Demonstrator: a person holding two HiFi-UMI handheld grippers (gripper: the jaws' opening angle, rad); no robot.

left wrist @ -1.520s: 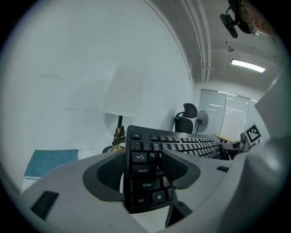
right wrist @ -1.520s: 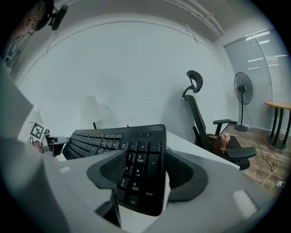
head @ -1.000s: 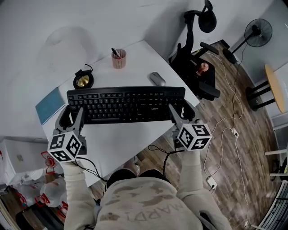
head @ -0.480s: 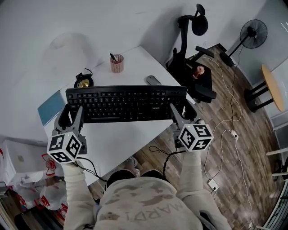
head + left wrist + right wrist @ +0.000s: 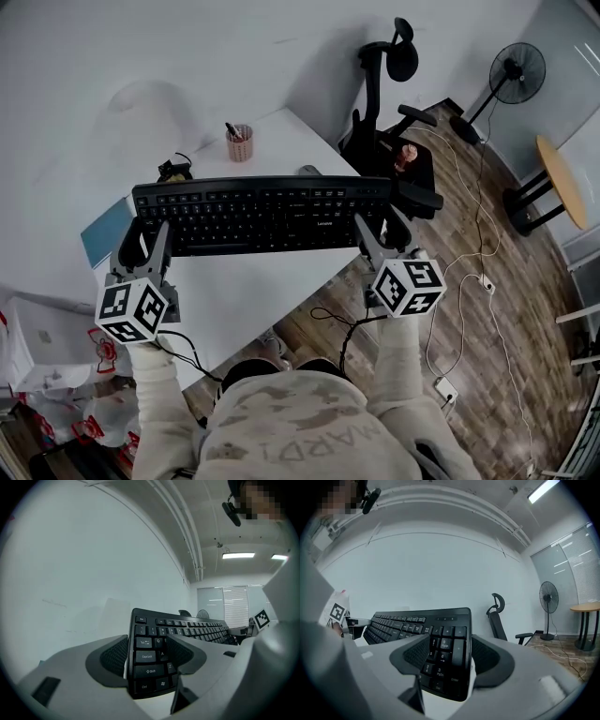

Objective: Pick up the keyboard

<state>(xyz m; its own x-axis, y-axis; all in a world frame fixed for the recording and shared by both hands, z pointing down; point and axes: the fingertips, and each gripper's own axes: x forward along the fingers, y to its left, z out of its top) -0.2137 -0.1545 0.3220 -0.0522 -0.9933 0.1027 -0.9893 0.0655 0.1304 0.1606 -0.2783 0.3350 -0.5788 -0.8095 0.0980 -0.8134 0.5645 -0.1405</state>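
A black full-size keyboard (image 5: 262,214) hangs level above the white desk (image 5: 253,295), held at both ends. My left gripper (image 5: 148,236) is shut on its left end; in the left gripper view the textured pads (image 5: 112,656) clamp the keyboard (image 5: 150,660) around the Tab, Caps Lock and Shift keys. At the number-pad end my right gripper (image 5: 380,231) is shut as well, and in the right gripper view its pads (image 5: 490,656) press on the keyboard (image 5: 440,656) from both sides.
On the desk behind the keyboard stand a pink pen cup (image 5: 240,142), a gold-faced round object (image 5: 173,172) and a grey mouse (image 5: 308,171), which is partly hidden. A blue notebook (image 5: 103,231) lies at the left. An office chair (image 5: 384,122), fan (image 5: 517,71) and cables are to the right.
Both grippers have risen with the keyboard between them. It now stands higher off the desk and covers more of the mouse and the gold object.
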